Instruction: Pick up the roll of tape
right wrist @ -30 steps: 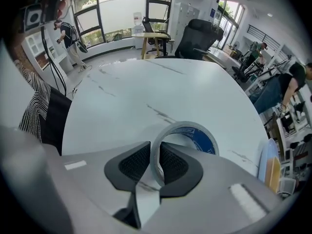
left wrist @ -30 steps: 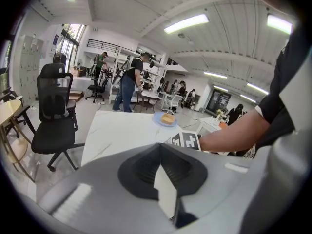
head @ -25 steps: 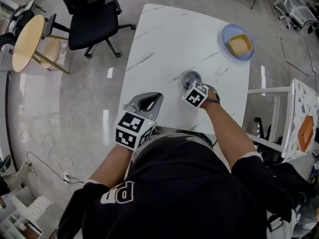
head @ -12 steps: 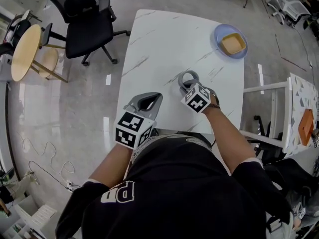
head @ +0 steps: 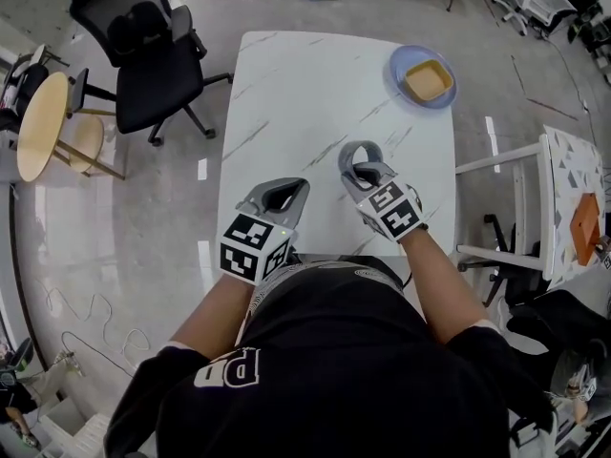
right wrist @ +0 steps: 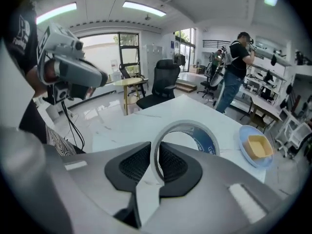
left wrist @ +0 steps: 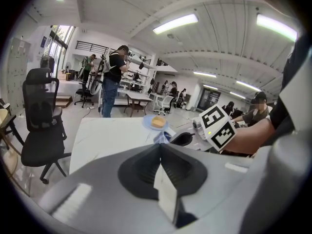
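Note:
The roll of tape (right wrist: 191,130) is a pale ring with a blue printed core. My right gripper (right wrist: 155,164) is shut on its near rim and holds it upright above the white marble table (right wrist: 146,118). In the head view the roll of tape (head: 361,156) sits at the tip of my right gripper (head: 367,172), over the table's middle. My left gripper (head: 281,196) hovers at the table's near edge with its jaws closed together on nothing. The left gripper (left wrist: 159,165) shows the same in its own view, with the right gripper's marker cube (left wrist: 218,127) beyond.
A blue plate (head: 422,76) holding a tan square container stands at the table's far right corner. A black office chair (head: 153,55) stands left of the table (head: 286,93), with a round wooden table (head: 38,122) further left. People stand in the background.
My right gripper has drawn back toward me and to the right, lifting the tape roll off the table. The head view has shifted. The left gripper has stayed put.

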### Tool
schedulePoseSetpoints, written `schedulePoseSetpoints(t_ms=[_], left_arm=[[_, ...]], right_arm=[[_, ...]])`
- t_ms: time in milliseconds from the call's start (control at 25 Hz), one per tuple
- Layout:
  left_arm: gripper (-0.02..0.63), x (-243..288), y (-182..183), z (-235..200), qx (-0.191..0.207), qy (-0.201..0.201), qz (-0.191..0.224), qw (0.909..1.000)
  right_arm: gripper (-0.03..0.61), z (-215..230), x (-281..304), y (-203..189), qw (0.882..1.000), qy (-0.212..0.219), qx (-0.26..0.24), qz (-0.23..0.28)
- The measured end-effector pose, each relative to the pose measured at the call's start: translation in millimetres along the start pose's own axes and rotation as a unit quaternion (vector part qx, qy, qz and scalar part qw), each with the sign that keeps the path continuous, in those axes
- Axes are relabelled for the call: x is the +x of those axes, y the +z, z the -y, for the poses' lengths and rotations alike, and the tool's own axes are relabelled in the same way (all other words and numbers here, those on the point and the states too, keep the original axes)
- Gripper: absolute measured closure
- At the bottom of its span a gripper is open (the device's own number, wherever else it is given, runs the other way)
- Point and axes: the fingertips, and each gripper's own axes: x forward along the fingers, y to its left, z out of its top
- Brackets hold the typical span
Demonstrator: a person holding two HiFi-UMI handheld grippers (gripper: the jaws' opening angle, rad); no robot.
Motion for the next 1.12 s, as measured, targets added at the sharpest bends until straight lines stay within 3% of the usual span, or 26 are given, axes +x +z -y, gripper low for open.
schedulePoseSetpoints(t_ms=[320, 680, 880, 1120], left_arm=[[0.555, 10, 10, 11, 0.016, -0.019, 0.003, 0.9997], [0.554, 18, 25, 19, 0.023, -0.034, 0.015, 0.9990], [0.555, 22, 31, 25, 0.033, -0.041, 0.016, 0.9985], [0.555, 25, 34, 30, 0.040, -0.050, 0.022, 0.9977]], right_arm=[[0.528, 5, -55, 31, 0.990, -0.010, 0.089, 0.110], [0.528, 8, -103, 52, 0.953, 0.011, 0.202, 0.226], [0.528, 17, -121, 44, 0.937, -0.004, 0.230, 0.263], [0.528, 22, -131, 33, 0.934, -0.027, 0.229, 0.272]])
